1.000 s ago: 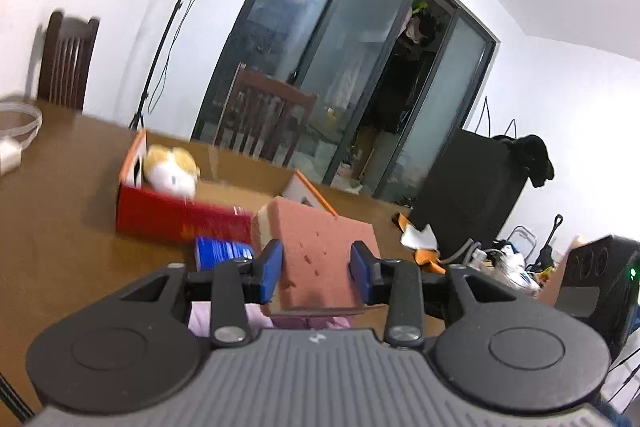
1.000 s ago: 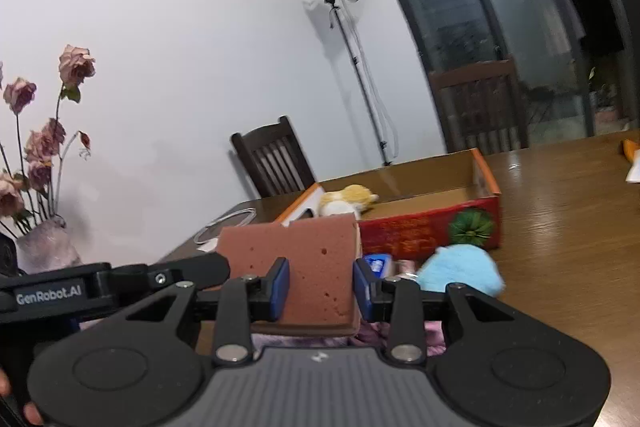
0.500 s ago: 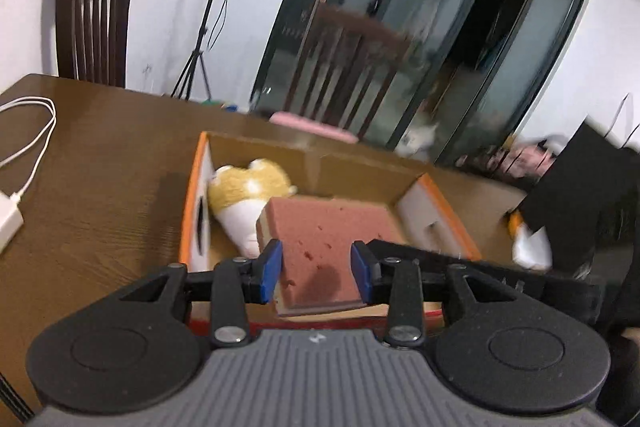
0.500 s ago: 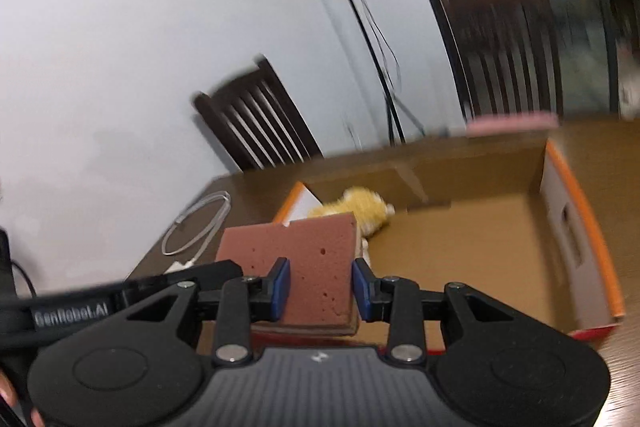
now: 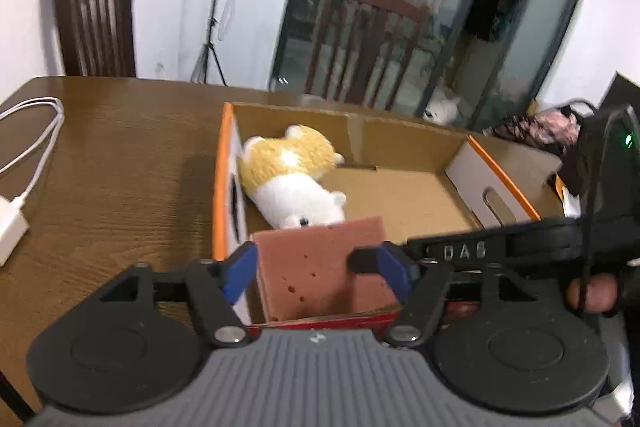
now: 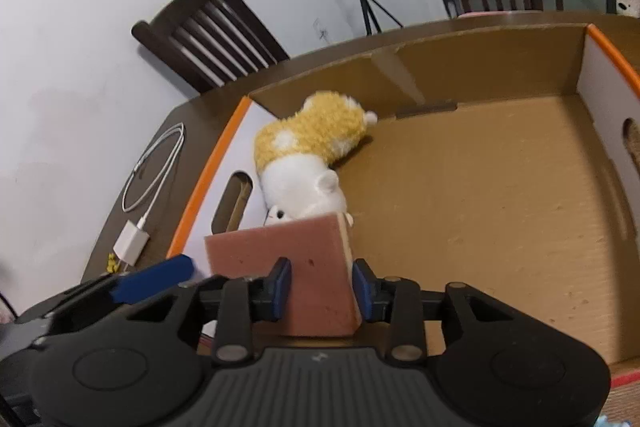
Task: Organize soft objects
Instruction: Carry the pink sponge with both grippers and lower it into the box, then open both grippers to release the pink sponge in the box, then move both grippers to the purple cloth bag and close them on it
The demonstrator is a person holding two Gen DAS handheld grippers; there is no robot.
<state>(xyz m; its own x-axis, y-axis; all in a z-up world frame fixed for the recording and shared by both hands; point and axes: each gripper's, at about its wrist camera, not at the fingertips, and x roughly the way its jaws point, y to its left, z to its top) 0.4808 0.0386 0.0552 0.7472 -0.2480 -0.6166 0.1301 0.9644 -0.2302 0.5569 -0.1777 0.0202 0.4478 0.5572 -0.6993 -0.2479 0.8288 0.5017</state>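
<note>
Tilting downward over the open brown cardboard box (image 6: 500, 195), the right gripper (image 6: 318, 285) jaws, easing apart, clasp the reddish-brown rectangular sponge (image 6: 304, 267); the left gripper (image 5: 316, 269) jaws are opening around it, pads clear.

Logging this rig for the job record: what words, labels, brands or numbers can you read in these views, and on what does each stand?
"DAS": raised letters on the black arm of the right gripper, seen from the left wrist; anything before these letters is hidden.
Small mark on the grey ribbed body of the left gripper: too small to read.
Cardboard box, sponge, plush toy: no readable text.
</note>
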